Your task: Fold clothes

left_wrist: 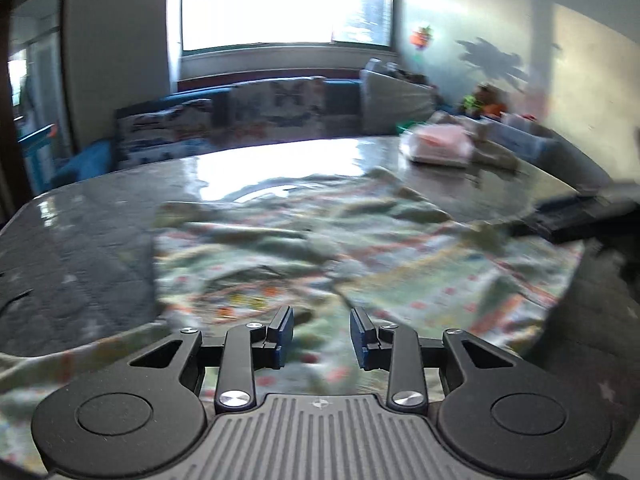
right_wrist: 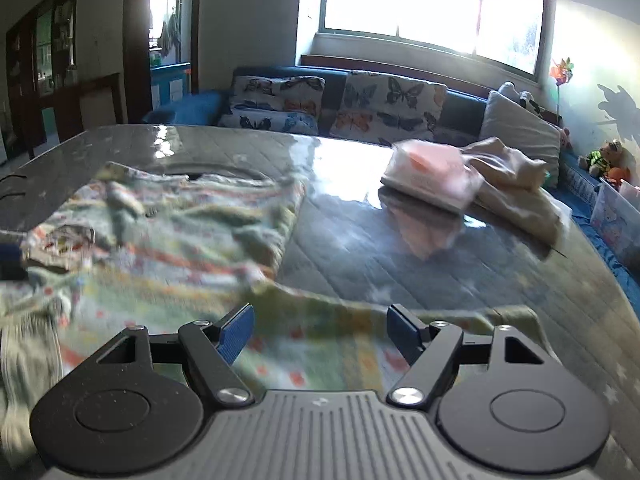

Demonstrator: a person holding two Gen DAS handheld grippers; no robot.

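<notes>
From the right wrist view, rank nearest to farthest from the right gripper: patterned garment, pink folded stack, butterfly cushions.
1. Patterned garment, directly under the right gripper and spreading left.
2. Pink folded stack, mid-table, ahead and right.
3. Butterfly cushions, on the sofa beyond the table's far edge.

Garment (right_wrist: pixel 160 232) spread on table (right_wrist: pixel 360 248), folded pile (right_wrist: pixel 432 180) behind (rightward)

A glossy grey quilted-pattern bench (right_wrist: pixel 360 248) carries a rumpled pale-green printed garment (right_wrist: pixel 168 240) spread over its near side. Towards the far right lie a folded pink-and-white stack (right_wrist: pixel 430 178) and, touching it, a crumpled cream cloth (right_wrist: pixel 516 188).
</notes>
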